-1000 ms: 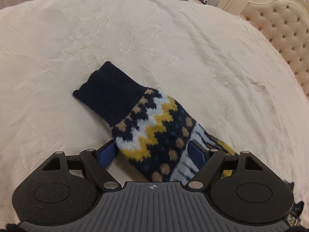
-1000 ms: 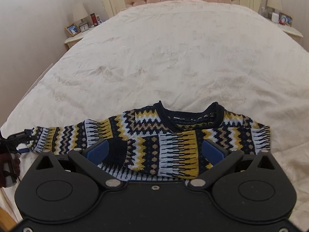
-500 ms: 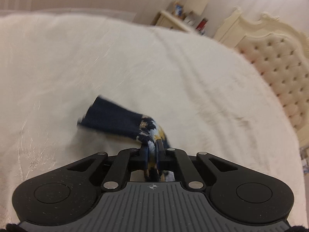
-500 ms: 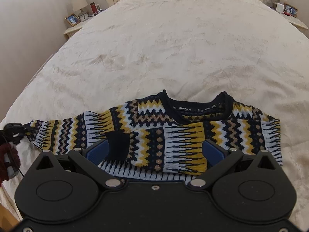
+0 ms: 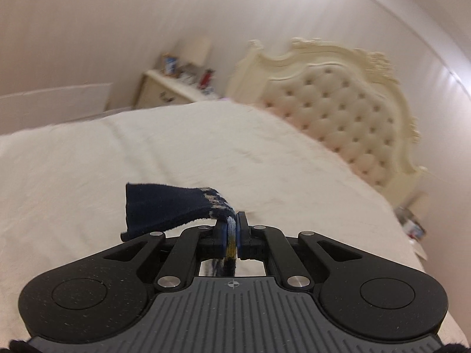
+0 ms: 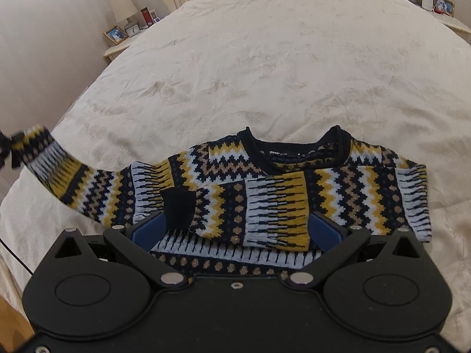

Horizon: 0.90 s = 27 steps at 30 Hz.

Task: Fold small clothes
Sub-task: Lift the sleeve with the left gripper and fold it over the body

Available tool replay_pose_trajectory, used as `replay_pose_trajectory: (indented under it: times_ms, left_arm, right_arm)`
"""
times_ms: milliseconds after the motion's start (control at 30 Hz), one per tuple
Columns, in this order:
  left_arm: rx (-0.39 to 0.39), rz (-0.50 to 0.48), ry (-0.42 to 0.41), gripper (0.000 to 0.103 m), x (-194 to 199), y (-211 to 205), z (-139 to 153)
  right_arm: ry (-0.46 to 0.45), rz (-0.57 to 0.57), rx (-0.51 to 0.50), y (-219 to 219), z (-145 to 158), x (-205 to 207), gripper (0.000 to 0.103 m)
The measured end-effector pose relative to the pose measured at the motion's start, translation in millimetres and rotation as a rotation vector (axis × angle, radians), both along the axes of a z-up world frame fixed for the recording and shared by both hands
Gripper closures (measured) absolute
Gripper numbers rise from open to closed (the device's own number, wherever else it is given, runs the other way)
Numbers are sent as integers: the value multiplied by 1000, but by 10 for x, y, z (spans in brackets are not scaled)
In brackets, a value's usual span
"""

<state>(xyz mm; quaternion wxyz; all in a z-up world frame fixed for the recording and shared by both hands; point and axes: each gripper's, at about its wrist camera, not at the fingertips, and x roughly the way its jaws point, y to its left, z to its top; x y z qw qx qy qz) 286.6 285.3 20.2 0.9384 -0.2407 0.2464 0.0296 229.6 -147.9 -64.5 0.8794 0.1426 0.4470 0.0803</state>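
Cream bed carrying patterned sweater; left hand-held gripper clamping its sleeve cuff, right hand-held gripper hovering with jaws spread.

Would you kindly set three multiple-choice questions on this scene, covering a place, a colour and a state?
1. Where does the sweater lie?
A. on the bed
B. on the floor
C. on a chair

2. What colour is the cuff sticking out of the left gripper?
A. red
B. dark navy
C. white

3. How does the right gripper stand?
A. shut on the collar
B. shut on nothing
C. open over the sweater

Answers:
1 A: the cream bedspread shows all round it.
2 B: the plain end is dark navy.
3 C: its blue pads stand wide apart, pressing nothing.
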Motion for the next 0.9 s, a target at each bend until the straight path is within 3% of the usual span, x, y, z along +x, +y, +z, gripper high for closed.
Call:
replay_pose_trajectory:
  times_ms: [233,433,600,900]
  left_arm:
    - [30,-129,-55,98,25,-897,305]
    - [66,-292,-60,98,67,-1775,267]
    - [53,-400,-28,98,142,-2460,-12]
    - [48,-544,142,98,239,-3384,-848]
  right_arm:
    - [-9,13,46,-325,-146,-125,1]
    - [12,1,79,-661,-303,-235,1]
    - [28,-11,89,-946,-402,-333,1]
    - [60,-51,88,-1353,-554,-505,1]
